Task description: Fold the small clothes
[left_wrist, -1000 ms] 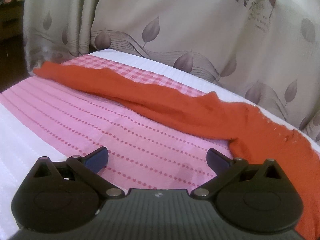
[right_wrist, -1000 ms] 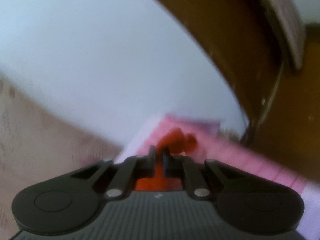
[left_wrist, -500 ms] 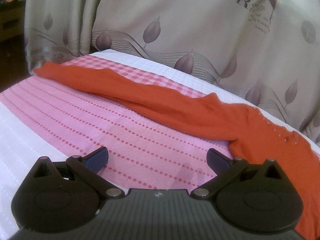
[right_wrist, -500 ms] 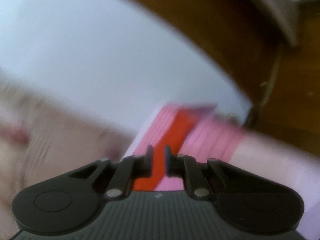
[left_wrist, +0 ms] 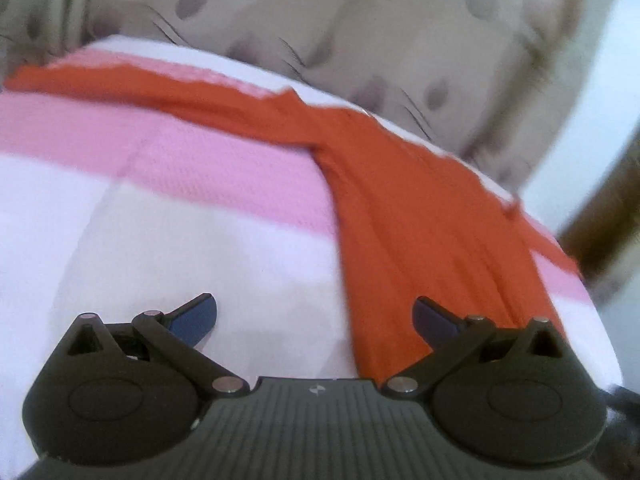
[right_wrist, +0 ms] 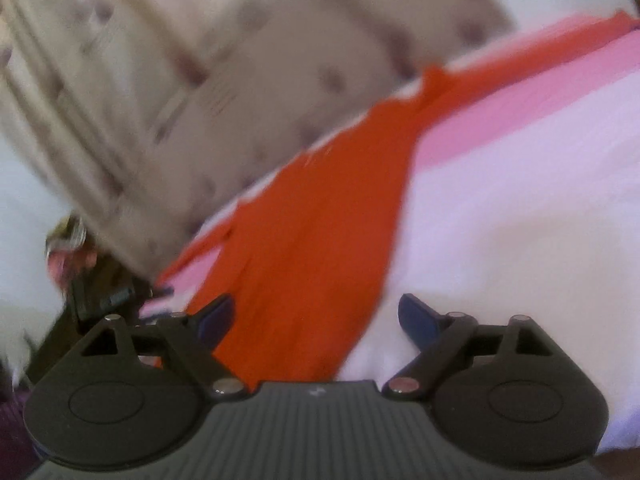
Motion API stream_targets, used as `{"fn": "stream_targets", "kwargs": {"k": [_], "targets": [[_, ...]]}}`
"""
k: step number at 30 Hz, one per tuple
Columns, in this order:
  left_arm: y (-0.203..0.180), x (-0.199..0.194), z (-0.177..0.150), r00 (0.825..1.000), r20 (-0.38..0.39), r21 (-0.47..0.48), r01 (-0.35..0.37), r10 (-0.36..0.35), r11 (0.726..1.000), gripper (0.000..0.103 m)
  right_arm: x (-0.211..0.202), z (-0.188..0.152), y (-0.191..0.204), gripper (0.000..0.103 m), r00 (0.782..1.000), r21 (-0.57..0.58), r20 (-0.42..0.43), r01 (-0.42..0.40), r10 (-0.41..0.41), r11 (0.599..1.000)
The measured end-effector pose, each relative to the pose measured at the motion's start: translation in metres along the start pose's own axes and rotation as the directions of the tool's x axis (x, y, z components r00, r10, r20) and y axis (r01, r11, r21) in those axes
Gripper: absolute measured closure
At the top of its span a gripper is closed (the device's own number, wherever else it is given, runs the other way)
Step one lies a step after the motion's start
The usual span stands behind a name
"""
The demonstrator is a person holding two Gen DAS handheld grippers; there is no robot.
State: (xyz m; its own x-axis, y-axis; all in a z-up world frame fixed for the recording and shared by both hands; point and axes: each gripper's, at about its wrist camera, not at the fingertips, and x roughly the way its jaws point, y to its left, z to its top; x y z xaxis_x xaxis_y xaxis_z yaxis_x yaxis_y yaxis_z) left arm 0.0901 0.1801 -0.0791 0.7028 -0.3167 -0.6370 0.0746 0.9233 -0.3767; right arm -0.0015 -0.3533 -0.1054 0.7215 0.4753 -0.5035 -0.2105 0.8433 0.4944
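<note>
The left gripper [left_wrist: 314,316] points forward and somewhat downward, its two blue-tipped fingers [left_wrist: 196,316] spread wide apart with nothing pressed between them. The right gripper [right_wrist: 316,316] is also tilted downward; its jaws have just been opening and now stand wide, gripping nothing.

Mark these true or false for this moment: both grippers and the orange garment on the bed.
1. The orange garment lies spread on the pink and white bedcover. True.
2. The right gripper is clamped on the garment. False: its jaws have just been opening and nothing is pinched.
3. The left gripper stands open. True.
4. The garment is folded into a neat square. False: it lies long, one sleeve stretched out.
5. A leaf-patterned curtain hangs behind the bed. True.
</note>
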Motion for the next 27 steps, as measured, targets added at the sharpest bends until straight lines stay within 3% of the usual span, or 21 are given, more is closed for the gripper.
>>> {"fn": "stream_targets", "kwargs": {"k": [3, 5, 6, 7, 8, 9, 10, 13, 19, 21, 22, 24, 25, 26, 27], "targets": [[-0.008, -0.011, -0.017, 0.999, -0.017, 0.027, 0.035, -0.035, 0.999, 0.000, 0.001, -0.014, 0.014, 0.014, 0.999, -0.051, 0.032, 0.032, -0.030, 0.998], [-0.018, -0.012, -0.026, 1.000, -0.002, 0.055, 0.020, -0.020, 0.998, 0.003, 0.005, -0.011, 0.020, 0.018, 0.997, -0.056, 0.043, 0.059, -0.056, 0.997], [-0.023, -0.011, -0.031, 1.000, 0.009, 0.069, 0.009, -0.009, 0.998, 0.006, 0.009, -0.011, 0.025, 0.038, 0.996, -0.079, 0.037, 0.083, -0.081, 0.993], [-0.029, -0.011, -0.034, 1.000, 0.014, 0.087, 0.012, -0.014, 0.996, 0.025, 0.015, -0.012, 0.023, 0.061, 0.993, -0.093, 0.035, 0.113, -0.110, 0.989], [-0.034, -0.010, -0.037, 1.000, 0.012, 0.109, 0.018, -0.020, 0.994, 0.067, 0.017, -0.012, 0.025, 0.068, 0.988, -0.105, 0.035, 0.154, -0.151, 0.983], [-0.038, -0.006, -0.039, 1.000, -0.007, 0.109, 0.018, -0.018, 0.994, 0.092, 0.013, -0.015, 0.022, 0.075, 0.986, -0.099, 0.033, 0.164, -0.161, 0.982], [-0.035, -0.004, -0.039, 0.999, -0.031, 0.070, 0.017, -0.014, 0.997, 0.101, 0.013, -0.016, 0.024, 0.083, 0.986, -0.091, 0.031, 0.169, -0.167, 0.981], [-0.024, -0.010, -0.042, 1.000, -0.014, -0.021, 0.013, -0.013, 1.000, 0.100, 0.011, -0.020, 0.029, 0.092, 0.975, -0.104, 0.031, 0.220, -0.218, 0.970], [-0.023, -0.034, -0.055, 0.999, 0.009, 0.004, -0.049, 0.049, 0.999, 0.100, -0.012, -0.033, 0.031, 0.094, 0.963, -0.119, 0.012, 0.270, -0.271, 0.955], [-0.024, -0.043, -0.056, 0.994, 0.021, 0.018, -0.104, 0.104, 0.994, 0.103, -0.015, -0.030, 0.030, 0.094, 0.958, -0.098, 0.003, 0.285, -0.286, 0.953], [-0.022, -0.047, -0.056, 0.996, 0.018, 0.013, -0.091, 0.091, 0.996, 0.103, -0.015, -0.029, 0.030, 0.094, 0.958, -0.089, -0.002, 0.285, -0.287, 0.954], [-0.019, -0.059, -0.052, 0.997, 0.059, -0.003, -0.054, 0.054, 0.999, 0.098, -0.030, -0.024, 0.026, 0.093, 0.969, -0.042, 0.012, 0.247, -0.246, 0.968], [-0.020, -0.067, -0.050, 0.991, 0.116, -0.012, -0.059, 0.061, 0.998, 0.073, -0.041, -0.021, 0.021, 0.091, 0.978, 0.001, 0.047, 0.205, -0.204, 0.979], [-0.022, -0.075, -0.046, 0.982, 0.176, -0.014, -0.061, 0.062, 0.998, 0.026, -0.050, -0.015, 0.016, 0.088, 0.981, 0.040, 0.082, 0.174, -0.177, 0.984], [-0.026, -0.079, -0.040, 0.969, 0.237, -0.013, -0.067, 0.068, 0.998, 0.002, -0.064, -0.004, 0.006, 0.072, 0.976, 0.095, 0.145, 0.150, -0.162, 0.984]]}}
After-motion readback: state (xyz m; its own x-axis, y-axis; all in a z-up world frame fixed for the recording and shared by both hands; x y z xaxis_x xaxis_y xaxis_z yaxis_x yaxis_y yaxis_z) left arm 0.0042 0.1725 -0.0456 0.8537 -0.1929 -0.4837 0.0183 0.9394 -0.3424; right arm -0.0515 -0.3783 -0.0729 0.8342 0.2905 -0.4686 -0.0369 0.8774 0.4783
